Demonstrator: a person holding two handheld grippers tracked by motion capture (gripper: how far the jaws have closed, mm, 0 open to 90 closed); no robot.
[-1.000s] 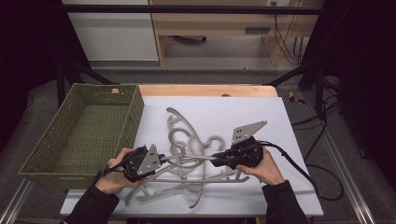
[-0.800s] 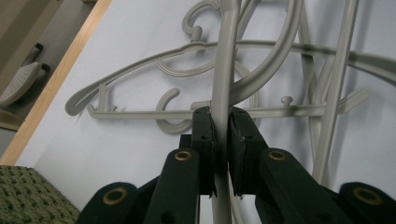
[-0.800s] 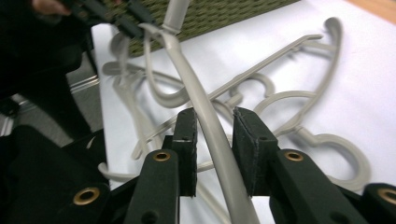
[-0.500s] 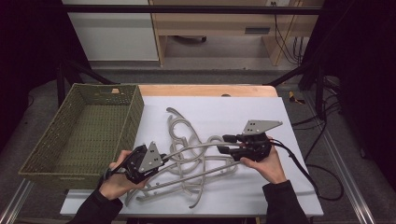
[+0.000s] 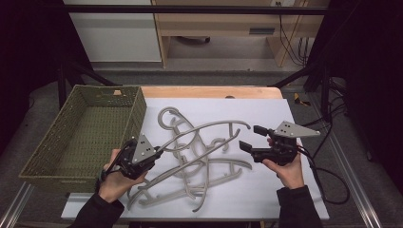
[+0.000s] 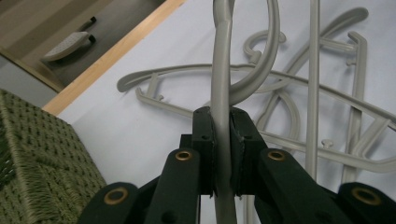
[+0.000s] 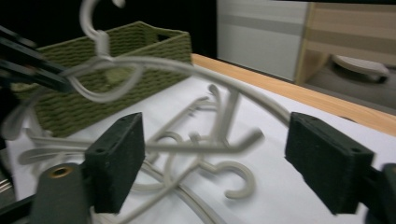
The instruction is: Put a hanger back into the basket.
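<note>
We are keeping the left gripper [image 5: 154,154] clamped on the lifted hanger [image 5: 199,130] above the pile [image 5: 209,175] beside the basket [image 5: 62,161], easing it free slowly while the right gripper [image 5: 251,137], jaws just opening, empty, is standing clear.

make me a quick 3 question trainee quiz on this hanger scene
1. What does the left gripper hold?
2. True or false: the right gripper has its jaws shut on a hanger.
3. Where is the green basket? A) left of the white sheet B) on the floor C) right of the sheet

Key: 1. A grey hanger, lifted above the hanger pile. 2. False, the jaws have just been opening and nothing is between them. 3. A
</note>
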